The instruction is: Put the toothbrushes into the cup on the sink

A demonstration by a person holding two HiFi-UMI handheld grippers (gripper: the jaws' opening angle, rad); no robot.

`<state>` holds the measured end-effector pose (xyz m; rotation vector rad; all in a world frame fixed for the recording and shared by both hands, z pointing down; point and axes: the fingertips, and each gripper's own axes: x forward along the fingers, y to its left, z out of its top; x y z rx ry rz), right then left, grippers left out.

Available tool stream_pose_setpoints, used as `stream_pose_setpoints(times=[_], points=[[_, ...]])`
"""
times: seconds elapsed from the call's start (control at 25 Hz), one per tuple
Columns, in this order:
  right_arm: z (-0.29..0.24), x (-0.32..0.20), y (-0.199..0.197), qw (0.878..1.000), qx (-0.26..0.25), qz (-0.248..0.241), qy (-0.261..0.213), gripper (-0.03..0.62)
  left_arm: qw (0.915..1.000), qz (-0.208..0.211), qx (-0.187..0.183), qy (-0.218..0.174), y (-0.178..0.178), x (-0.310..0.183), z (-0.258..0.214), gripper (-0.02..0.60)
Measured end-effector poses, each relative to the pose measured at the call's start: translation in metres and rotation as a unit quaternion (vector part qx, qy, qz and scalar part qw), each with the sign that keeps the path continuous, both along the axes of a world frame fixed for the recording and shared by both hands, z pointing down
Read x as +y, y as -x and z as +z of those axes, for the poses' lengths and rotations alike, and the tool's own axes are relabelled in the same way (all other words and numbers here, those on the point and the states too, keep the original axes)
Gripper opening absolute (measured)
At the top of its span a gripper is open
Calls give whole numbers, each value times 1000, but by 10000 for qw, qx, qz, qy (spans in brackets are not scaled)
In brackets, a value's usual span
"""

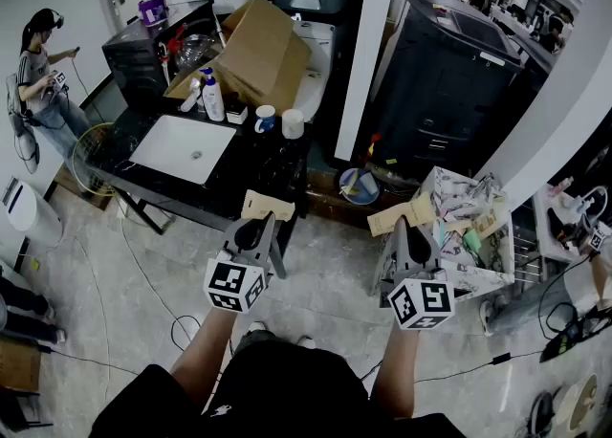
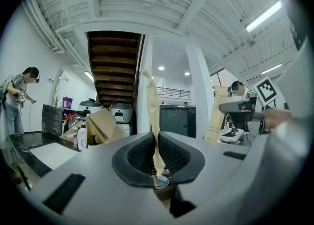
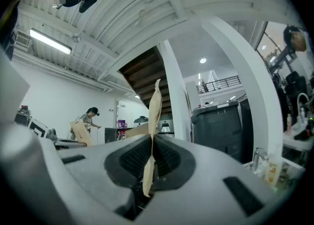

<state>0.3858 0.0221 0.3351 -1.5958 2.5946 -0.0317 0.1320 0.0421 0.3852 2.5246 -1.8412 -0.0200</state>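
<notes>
The left hand-held gripper (image 1: 256, 226) and right hand-held gripper (image 1: 403, 228) each pinch a paper-sleeved toothbrush (image 2: 153, 121). The white cup (image 1: 293, 123) stands at twelve o'clock on the surface (image 1: 251, 176). Best to approach steadily and lower each end-first.

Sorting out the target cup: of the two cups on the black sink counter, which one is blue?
The left cup, nearer the pump bottle: it is dark blue outside, while the cup right of it is plain white.

Left toothbrush packet (image 2: 152, 116) and right toothbrush packet (image 3: 154, 116): tan paper. Bench (image 1: 239, 173): glossy black. Sink basin (image 1: 163, 144): white. Cup (image 1: 292, 123): white; mug (image 1: 265, 119): blue and white. Fingers (image 2: 140, 154): black, ribbed. Marker cubes (image 1: 234, 285): black-and-white squares. Floor (image 1: 325, 264): grey tile.
</notes>
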Motion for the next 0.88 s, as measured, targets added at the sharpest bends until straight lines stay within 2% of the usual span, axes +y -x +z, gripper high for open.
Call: stream_pose_setpoints(times=[0.28,0.88], points=[[-3,9,-12,9999,-79,-132,-35,14,10000,-28,-35,-25,-17,10,-2,28],[2,31,-15,9981,-408,-452,-16,15,9997,-187,-132,59,-25,40,5,28]])
